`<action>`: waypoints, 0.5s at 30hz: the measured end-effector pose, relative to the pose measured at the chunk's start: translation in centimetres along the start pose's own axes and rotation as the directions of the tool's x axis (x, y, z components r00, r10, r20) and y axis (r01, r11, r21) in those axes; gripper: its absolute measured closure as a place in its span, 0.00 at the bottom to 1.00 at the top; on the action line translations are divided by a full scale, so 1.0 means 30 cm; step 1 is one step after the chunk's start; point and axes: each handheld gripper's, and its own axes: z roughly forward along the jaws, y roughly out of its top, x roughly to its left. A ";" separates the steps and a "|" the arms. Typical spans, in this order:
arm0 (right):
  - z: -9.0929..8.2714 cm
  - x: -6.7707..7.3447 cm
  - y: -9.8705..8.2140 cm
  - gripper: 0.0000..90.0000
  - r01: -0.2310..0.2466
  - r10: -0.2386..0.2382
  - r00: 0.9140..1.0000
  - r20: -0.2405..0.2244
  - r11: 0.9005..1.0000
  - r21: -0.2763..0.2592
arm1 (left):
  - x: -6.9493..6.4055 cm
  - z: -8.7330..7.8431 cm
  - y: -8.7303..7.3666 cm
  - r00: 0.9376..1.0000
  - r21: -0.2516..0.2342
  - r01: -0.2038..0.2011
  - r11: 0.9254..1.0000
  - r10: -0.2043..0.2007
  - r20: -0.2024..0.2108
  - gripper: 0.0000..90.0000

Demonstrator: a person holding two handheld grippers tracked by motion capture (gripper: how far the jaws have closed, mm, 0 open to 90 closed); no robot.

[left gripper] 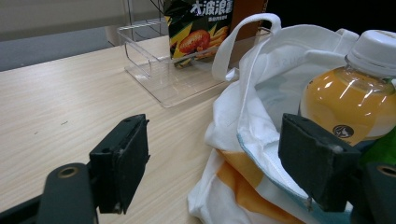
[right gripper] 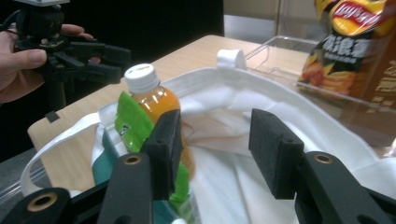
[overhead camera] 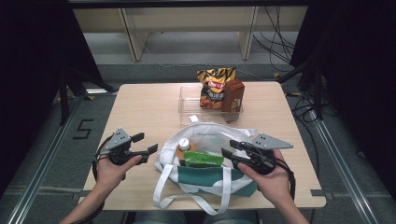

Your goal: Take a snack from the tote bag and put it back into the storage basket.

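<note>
A white and green tote bag lies open at the table's front middle. Inside it are an orange drink bottle with a white cap and a green packet. My left gripper is open just left of the bag, nothing between its jaws. My right gripper is open over the bag's right side, also empty. The left gripper view looks past the open left gripper at the bag and bottle. The right gripper points at the bottle and packet.
A clear plastic tray stands at the back middle, holding a bag of chips and a brown carton. The table's left half is bare wood. The bag's straps hang over the front edge.
</note>
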 end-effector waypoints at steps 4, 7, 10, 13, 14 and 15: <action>0.016 0.010 -0.011 0.60 -0.001 0.001 1.000 -0.022 1.000 0.022 | 0.000 -0.001 -0.001 1.000 0.005 -0.014 1.000 0.014 0.001 0.27; 0.034 0.020 -0.022 0.60 0.017 -0.016 0.999 -0.029 0.999 0.028 | -0.002 0.001 -0.002 1.000 0.005 -0.013 1.000 0.013 0.005 0.27; 0.049 0.025 -0.033 0.61 0.029 -0.027 0.999 -0.042 0.998 0.047 | -0.002 0.000 -0.001 1.000 0.009 -0.016 1.000 0.016 0.004 0.27; 0.057 0.030 -0.041 0.61 0.019 -0.016 0.999 -0.047 0.997 0.068 | 0.001 -0.001 -0.001 1.000 0.009 -0.013 1.000 0.013 0.001 0.27; 0.059 0.029 -0.042 0.61 0.023 -0.020 0.999 -0.051 0.997 0.076 | 0.001 -0.001 -0.001 1.000 0.009 -0.012 1.000 0.012 0.001 0.27; 0.061 0.028 -0.043 0.61 0.030 -0.027 0.999 -0.041 0.997 0.074 | 0.001 -0.001 -0.001 1.000 0.009 -0.012 1.000 0.012 0.001 0.27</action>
